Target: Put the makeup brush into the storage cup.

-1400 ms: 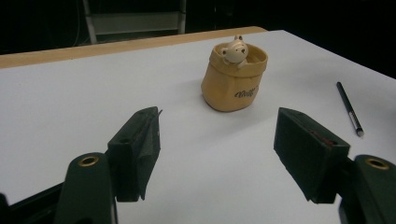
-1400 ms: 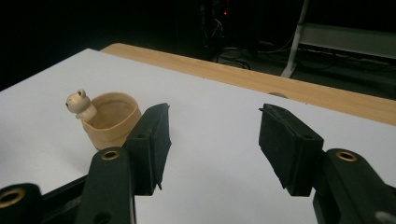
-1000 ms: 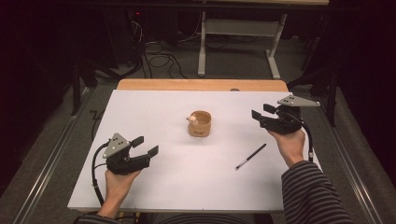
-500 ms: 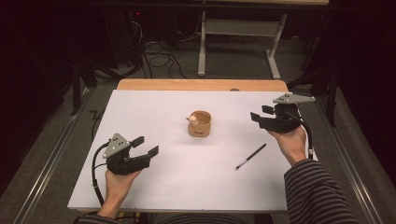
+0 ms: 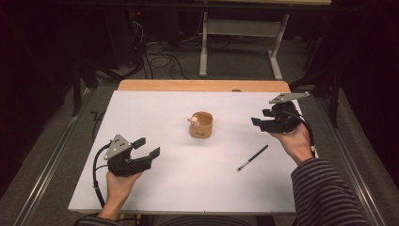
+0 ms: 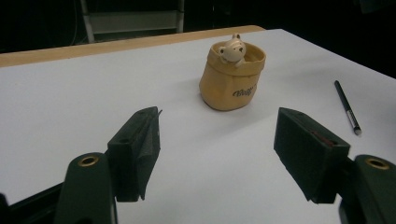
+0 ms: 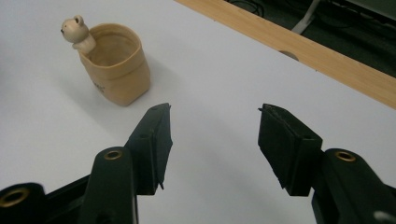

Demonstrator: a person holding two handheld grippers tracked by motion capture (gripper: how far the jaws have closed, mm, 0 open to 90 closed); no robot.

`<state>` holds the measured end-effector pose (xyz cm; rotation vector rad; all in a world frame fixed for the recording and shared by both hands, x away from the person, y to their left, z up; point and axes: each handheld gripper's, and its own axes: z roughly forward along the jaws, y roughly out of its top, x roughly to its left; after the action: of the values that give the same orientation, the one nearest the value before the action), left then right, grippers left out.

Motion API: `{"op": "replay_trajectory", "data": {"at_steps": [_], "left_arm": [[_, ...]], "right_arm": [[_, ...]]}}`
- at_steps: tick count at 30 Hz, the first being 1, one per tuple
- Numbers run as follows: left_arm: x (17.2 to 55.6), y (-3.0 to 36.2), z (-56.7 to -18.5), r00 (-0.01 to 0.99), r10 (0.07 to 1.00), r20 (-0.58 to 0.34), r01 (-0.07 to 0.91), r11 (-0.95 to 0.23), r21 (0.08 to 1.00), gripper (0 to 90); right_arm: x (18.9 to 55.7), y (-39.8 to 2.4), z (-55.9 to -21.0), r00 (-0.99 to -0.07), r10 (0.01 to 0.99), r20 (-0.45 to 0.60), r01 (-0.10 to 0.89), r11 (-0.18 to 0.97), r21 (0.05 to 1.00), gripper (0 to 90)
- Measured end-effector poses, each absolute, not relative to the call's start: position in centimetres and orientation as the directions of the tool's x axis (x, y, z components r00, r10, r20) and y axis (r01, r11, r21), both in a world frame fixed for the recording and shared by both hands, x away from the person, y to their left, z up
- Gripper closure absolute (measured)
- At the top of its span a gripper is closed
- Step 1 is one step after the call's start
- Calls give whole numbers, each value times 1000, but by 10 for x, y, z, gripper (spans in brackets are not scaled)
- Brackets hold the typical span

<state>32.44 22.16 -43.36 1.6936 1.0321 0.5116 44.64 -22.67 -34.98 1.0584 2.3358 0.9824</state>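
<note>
A tan sack-shaped ceramic pot [image 5: 201, 125] with a small bear figure on its rim stands upright mid-table on the white sheet [image 5: 155, 117]. A slim black pen [image 5: 252, 157] lies to its right, well apart. The left gripper [image 5: 146, 151] and right gripper [image 5: 258, 121] flank them, jaws wide apart and empty.

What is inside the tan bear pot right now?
The tan bear pot looks empty as far as its inner wall shows; a small bear figure perches on its rim. The bottom is hidden from view.

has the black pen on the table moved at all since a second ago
No. In the high view the pen lies at the same slant, right of and nearer than the tan bear cup, just as in the earlier pictures.
</note>
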Motion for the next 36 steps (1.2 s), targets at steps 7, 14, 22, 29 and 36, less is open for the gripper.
{"op": "replay_trajectory", "data": {"at_steps": [7,14,22,29,36], "left_arm": [[324,222,-433,538,830,-146,384,-87,919,317],[324,221,-433,542,827,-146,382,-88,920,315],[323,220,-433,545,827,-139,373,-92,923,315],[324,221,-433,545,827,-141,375,-90,923,317],[323,221,-433,543,827,-142,375,-88,923,316]], "right_arm": [[448,-223,-345,-657,750,-71,507,510,695,455],[451,-218,-342,-678,731,-75,535,560,632,459],[453,-215,-339,-700,711,-67,550,597,584,462],[456,-213,-339,-715,696,-70,565,633,530,465],[458,-213,-345,-726,683,-79,578,668,469,466]]}}
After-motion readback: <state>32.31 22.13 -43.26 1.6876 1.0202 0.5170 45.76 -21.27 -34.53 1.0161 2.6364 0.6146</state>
